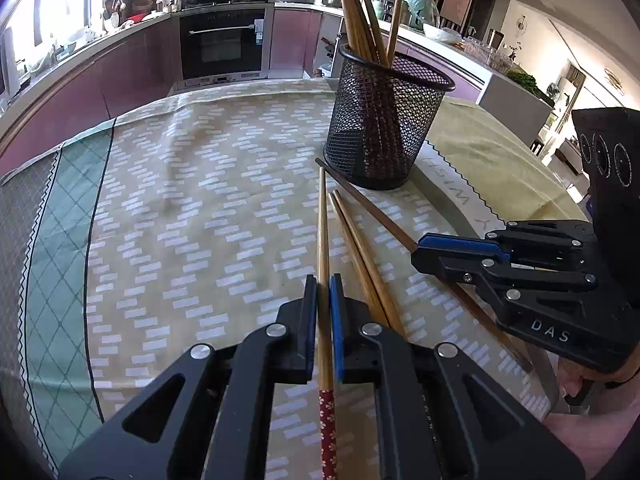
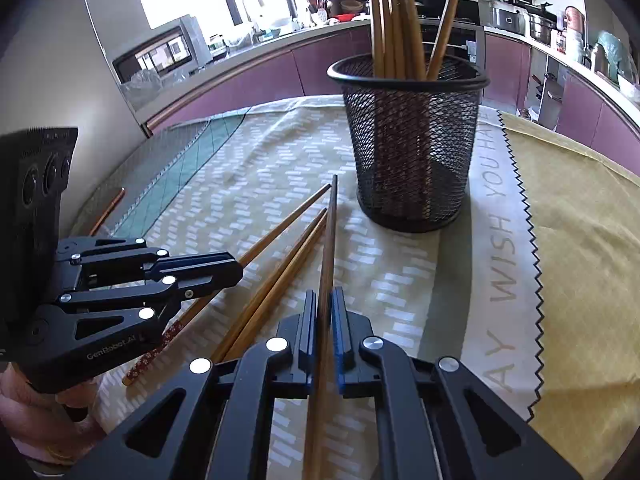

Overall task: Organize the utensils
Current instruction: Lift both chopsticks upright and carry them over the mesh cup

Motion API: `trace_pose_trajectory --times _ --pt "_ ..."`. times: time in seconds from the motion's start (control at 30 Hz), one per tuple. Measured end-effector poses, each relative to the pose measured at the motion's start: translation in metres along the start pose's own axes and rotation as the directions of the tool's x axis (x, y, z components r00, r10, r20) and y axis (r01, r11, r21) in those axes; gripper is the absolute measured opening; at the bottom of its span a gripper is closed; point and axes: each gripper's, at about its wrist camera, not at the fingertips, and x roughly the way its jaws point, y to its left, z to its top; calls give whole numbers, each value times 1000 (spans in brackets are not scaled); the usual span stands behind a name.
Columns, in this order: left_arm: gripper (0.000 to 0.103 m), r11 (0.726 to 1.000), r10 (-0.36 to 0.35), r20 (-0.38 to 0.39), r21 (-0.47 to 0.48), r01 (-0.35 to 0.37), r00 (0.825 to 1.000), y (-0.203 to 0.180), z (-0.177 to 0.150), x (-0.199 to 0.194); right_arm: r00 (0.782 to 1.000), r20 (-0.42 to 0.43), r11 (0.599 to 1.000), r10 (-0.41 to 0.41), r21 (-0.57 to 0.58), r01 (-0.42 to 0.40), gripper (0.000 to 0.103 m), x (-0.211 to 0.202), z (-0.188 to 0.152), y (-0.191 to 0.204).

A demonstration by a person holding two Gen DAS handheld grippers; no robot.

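The left tongs (image 1: 323,312) pinch a pale chopstick (image 1: 322,240) with a red flowered handle, gripped partway along its length so the tip points ahead toward the mesh cup (image 1: 384,120). The right tongs (image 2: 324,320) are pressed onto a darker chopstick (image 2: 330,240), aimed the same way. Both sticks appear held near the desk (image 1: 180,200), probably so each can be tipped upright and dropped in. The cup stands on the patterned cloth and already holds several chopsticks leaning against its rim. Two more loose chopsticks (image 1: 356,240) lie side by side between the tongs, and another lies off at the cloth's edge (image 2: 108,210).
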Motion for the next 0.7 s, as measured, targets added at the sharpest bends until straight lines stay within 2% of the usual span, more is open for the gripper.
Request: trace_pose_trajectory --times 0.13,0.27,0.43,0.5,0.7 --pt "7 1000 -22 4 1 22 1000 -3 -2 -5 998 32 999 47 14 -47 6 -10 1 -2" --pt "7 999 -37 -13 20 37 999 -8 -5 -3 996 6 996 88 3 -88 6 -8 -1 1" --pt "8 999 -26 -36 26 27 999 -7 -8 4 995 -40 995 93 -13 -94 7 4 -2 7" --pt "19 999 -16 -31 39 17 999 -8 -7 4 996 -50 996 81 -25 -82 9 6 -2 9" --pt "21 999 0 -30 51 2 1000 -9 -3 9 996 -58 997 70 -39 -72 9 14 3 13"
